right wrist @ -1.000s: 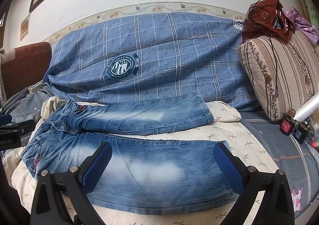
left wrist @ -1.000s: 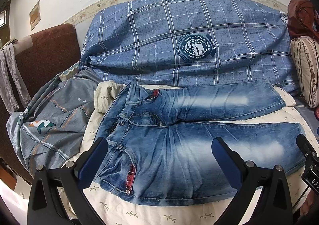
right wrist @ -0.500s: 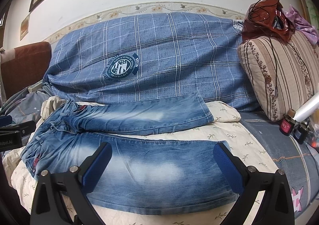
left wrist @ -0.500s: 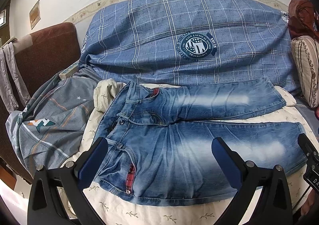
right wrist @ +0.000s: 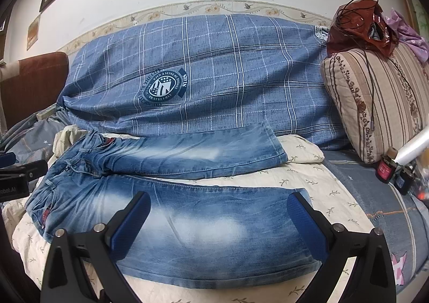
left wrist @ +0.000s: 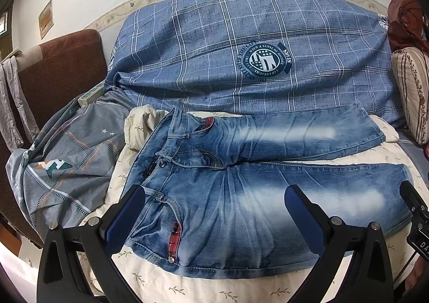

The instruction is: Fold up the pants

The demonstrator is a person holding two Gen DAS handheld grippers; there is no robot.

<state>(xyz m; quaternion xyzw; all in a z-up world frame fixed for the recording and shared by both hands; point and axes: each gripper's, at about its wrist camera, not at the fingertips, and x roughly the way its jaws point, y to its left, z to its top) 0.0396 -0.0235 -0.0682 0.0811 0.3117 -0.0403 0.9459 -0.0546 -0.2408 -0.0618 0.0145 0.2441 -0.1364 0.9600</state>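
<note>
The faded blue denim pants (left wrist: 241,182) lie flat on the cream leafy bed sheet (left wrist: 214,287), legs apart. The left claw (left wrist: 214,211) and right claw (right wrist: 218,218) hang wide, holding nothing. The blue checked quilt (right wrist: 214,75) badge reads "SWISS".

Both cameras look forward and down from close above the bed; the left gripper (left wrist: 214,211) faces the jeans' (left wrist: 241,190) waist, the right gripper (right wrist: 218,215) the cuffs; both see the jeans and quilt (right wrist: 214,75).
</note>
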